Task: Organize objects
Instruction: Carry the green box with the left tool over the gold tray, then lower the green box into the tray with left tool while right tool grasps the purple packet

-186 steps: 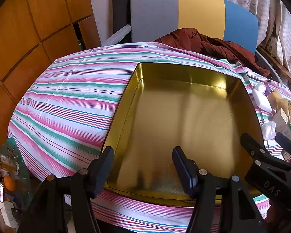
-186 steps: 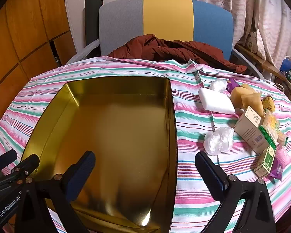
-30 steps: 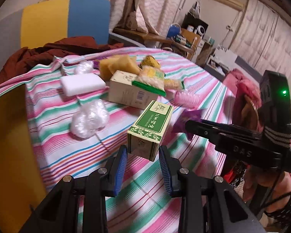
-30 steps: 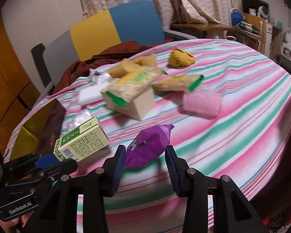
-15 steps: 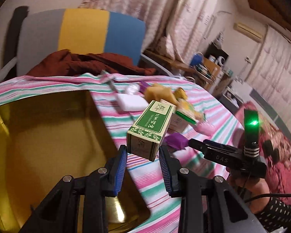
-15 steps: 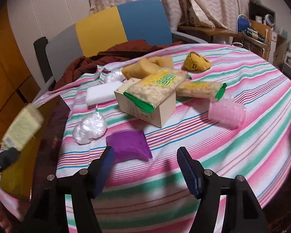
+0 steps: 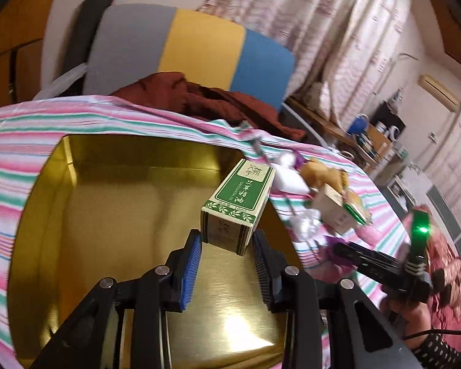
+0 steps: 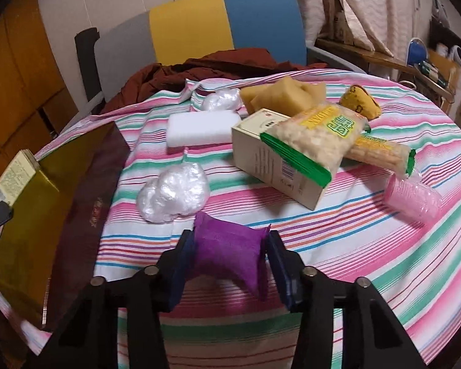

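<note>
So the left gripper is clamped on the little green-and-white carton, holding it up over the gold tin, toward the tin's right side. Looks like the drop-off step to me: lower it inside, then let go. Meanwhile the right gripper is closing its jaws around the purple pouch on the striped tablecloth, just right of the tin. Pads look like they're already touching it. Next up is probably lifting it over the tin's wall.
</note>
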`<act>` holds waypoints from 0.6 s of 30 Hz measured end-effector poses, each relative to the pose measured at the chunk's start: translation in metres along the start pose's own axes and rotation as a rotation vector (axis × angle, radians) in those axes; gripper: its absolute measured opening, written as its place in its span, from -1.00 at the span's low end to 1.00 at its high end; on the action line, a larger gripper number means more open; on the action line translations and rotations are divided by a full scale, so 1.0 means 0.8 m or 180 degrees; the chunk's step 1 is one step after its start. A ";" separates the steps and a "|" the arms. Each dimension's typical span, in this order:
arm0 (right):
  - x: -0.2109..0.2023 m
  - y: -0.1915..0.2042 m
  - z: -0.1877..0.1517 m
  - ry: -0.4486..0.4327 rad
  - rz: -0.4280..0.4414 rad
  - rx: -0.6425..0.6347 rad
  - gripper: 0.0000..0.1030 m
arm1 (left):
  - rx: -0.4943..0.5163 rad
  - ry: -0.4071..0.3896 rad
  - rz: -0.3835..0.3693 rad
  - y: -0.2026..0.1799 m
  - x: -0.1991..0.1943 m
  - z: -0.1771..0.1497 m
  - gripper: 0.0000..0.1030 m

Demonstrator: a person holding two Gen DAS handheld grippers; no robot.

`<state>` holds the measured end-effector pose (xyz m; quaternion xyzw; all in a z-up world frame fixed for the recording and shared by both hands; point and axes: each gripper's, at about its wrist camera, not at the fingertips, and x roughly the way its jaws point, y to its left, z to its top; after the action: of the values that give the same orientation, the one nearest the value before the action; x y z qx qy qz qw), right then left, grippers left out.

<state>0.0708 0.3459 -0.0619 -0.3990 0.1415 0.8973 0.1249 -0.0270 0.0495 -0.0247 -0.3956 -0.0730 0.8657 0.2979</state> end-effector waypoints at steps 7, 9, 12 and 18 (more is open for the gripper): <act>-0.048 0.040 0.021 -0.0163 0.0387 -0.0138 -0.60 | -0.0351 0.0067 0.0271 0.054 0.005 0.003 -0.35; -0.057 0.063 0.030 -0.0240 0.0466 -0.0309 -0.63 | -0.0388 0.0092 0.0342 0.065 0.008 0.006 -0.35; -0.062 0.095 0.044 -0.0310 0.0633 -0.0465 -0.66 | -0.0449 0.0101 0.0460 0.080 0.011 0.014 -0.35; -0.060 0.091 0.055 -0.0347 0.0564 -0.0357 -0.66 | -0.0525 0.0023 0.0508 0.098 0.005 0.025 -0.35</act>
<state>0.0475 0.2883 0.0135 -0.3420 0.1189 0.9317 0.0301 -0.0799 -0.0099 -0.0421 -0.4264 -0.1111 0.8763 0.1947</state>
